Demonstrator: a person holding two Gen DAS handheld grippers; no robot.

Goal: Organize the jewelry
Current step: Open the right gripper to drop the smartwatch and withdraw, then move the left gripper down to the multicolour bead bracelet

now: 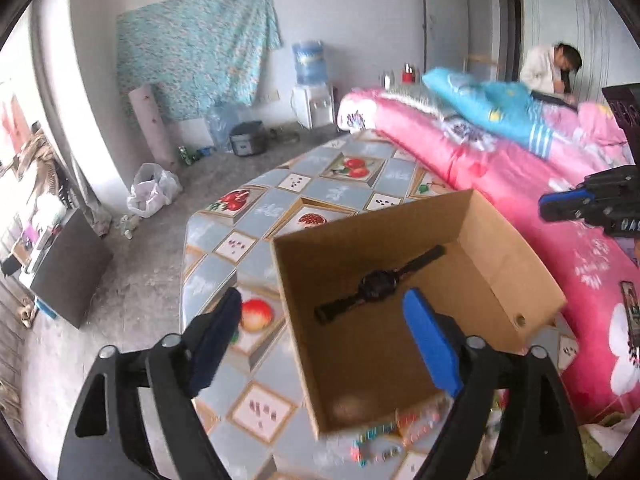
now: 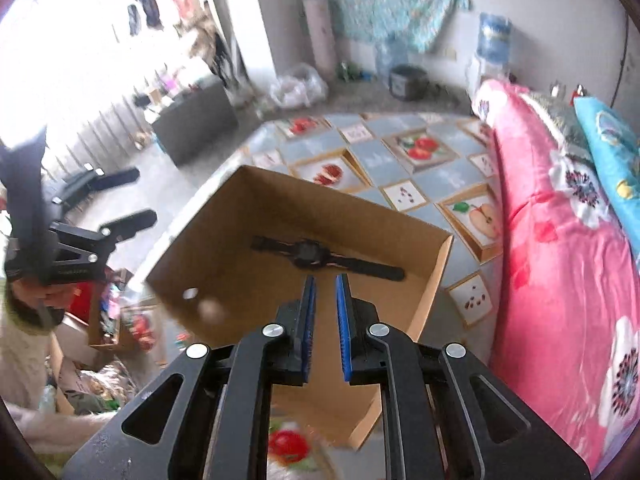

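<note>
An open cardboard box [image 1: 508,280] stands on the fruit-patterned table [image 1: 320,184]. A black wristwatch [image 1: 378,284] lies flat on the box floor; it also shows in the right wrist view [image 2: 324,258]. A blurred colourful bead bracelet [image 1: 376,446] lies on the table just in front of the box. My left gripper [image 1: 324,304] is open wide and empty, above the box's left wall. My right gripper [image 2: 325,280] hovers over the box near the watch, its jaws a narrow gap apart with nothing between them. The box also shows in the right wrist view [image 2: 224,240].
A pink floral quilt [image 1: 540,200] on a bed borders the table's right side. A person [image 1: 552,66] sits at the far end of the bed. Clutter and a small box [image 2: 112,320] lie to the left of the box. A water dispenser [image 1: 310,84] stands at the far wall.
</note>
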